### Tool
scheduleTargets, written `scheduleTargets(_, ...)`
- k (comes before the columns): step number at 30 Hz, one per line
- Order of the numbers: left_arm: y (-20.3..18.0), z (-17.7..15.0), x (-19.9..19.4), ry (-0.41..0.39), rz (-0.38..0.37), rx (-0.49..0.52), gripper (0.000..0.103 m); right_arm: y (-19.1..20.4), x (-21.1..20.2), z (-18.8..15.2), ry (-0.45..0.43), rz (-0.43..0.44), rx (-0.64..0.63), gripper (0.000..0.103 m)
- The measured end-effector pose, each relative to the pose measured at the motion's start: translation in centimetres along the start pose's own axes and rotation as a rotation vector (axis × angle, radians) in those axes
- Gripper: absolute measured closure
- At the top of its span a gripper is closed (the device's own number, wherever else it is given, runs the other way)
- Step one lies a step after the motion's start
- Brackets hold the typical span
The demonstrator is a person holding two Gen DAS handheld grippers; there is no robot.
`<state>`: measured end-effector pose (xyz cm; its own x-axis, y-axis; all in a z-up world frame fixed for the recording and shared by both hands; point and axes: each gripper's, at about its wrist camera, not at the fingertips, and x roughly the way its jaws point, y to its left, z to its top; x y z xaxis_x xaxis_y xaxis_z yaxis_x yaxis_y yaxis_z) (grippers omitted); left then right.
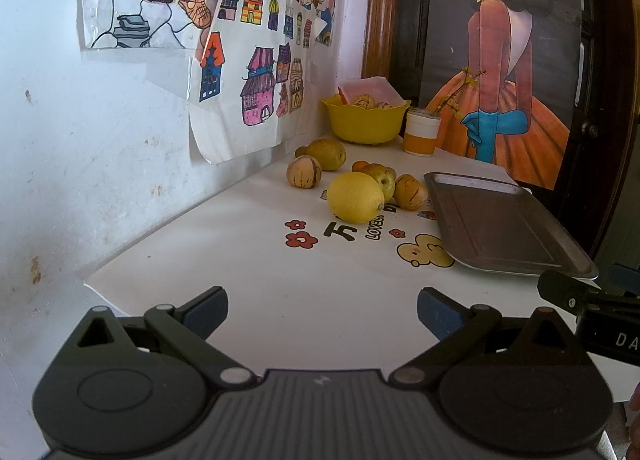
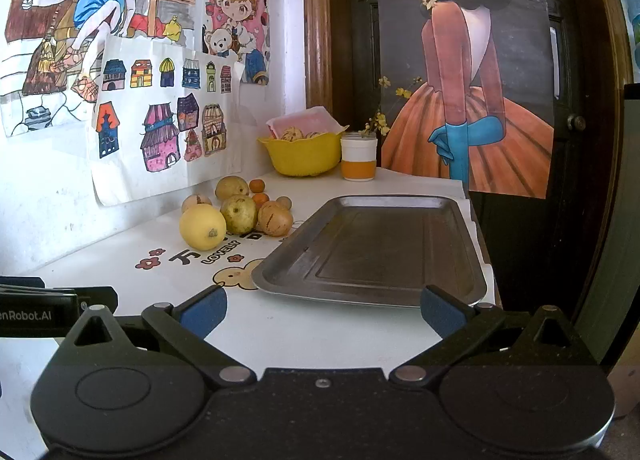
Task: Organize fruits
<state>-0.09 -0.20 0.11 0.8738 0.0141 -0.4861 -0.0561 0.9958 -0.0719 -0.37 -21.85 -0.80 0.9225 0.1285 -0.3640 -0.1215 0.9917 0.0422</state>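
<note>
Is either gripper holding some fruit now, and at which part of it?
Nothing is held. The left gripper and the right gripper are both open and empty; the lemon lies untouched on the table.

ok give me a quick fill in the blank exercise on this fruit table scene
1. The metal tray has ____ fruit on it.
2. The fruit nearest the grippers is the big yellow ____.
3. The left gripper and the right gripper both have their jaws ____.
4. The white and orange cup stands beside the yellow ____.

Missing words: no; lemon; open; bowl
</note>
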Motion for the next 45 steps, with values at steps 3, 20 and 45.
scheduleTargets(3, 0.0, 0.0, 0.0, 0.001, 0.002, 0.002, 0.0, 0.0, 0.0, 0.0, 0.002, 0.0, 0.0, 0.001)
scheduleTargets(20, 0.1, 0.0, 0.0, 0.001, 0.001, 0.002, 0.0, 0.2, 0.0, 0.0, 0.002, -0.001, -0.004, 0.001)
scheduleTargets(45, 0.4, 1.5, 1.3, 0.027, 0.065, 0.042, 0.0, -0.1, 2.1, 1.8, 0.028, 0.034, -0.072, 0.001)
